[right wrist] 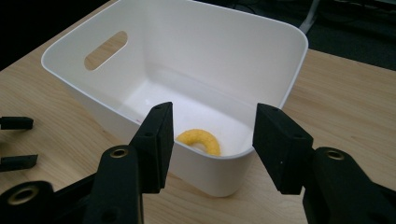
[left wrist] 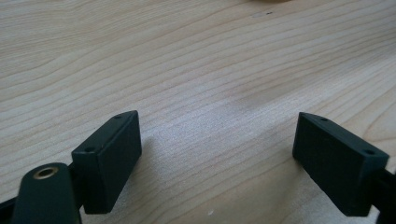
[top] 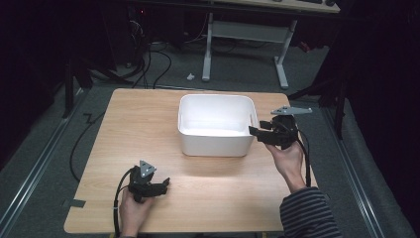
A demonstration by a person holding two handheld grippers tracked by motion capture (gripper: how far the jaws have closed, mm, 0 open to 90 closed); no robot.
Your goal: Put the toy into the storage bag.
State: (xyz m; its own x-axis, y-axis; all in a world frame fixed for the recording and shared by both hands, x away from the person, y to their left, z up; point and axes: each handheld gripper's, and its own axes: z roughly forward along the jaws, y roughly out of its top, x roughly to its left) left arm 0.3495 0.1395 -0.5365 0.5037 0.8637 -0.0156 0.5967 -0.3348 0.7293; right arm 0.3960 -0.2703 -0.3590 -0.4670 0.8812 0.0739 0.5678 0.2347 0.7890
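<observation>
A: The yellow ring (right wrist: 200,140) lies flat on the floor of the white tub (right wrist: 289,70), close under the wall nearest the right gripper (right wrist: 210,140). The rim hides its near edge, so whether it is a whole ring or a broken arc cannot be told

B: And its direction?

A: The hole faces straight up. A ring has no real long axis; the visible arc bulges toward the tub's far side

B: The grippers?

A: The right gripper's jaws stand apart with nothing between them, hanging just outside the tub's wall. The left gripper (left wrist: 217,163) has its jaws spread wide over bare table (left wrist: 187,56), pinching nothing, well away from the tub

B: What could go wrong?

A: Probably the near wall. If the right hand swings low, a jaw could catch the rim and shove or tip the light tub. A reach for the ring could also jam it into the corner, since it lies flat against the wall
</observation>
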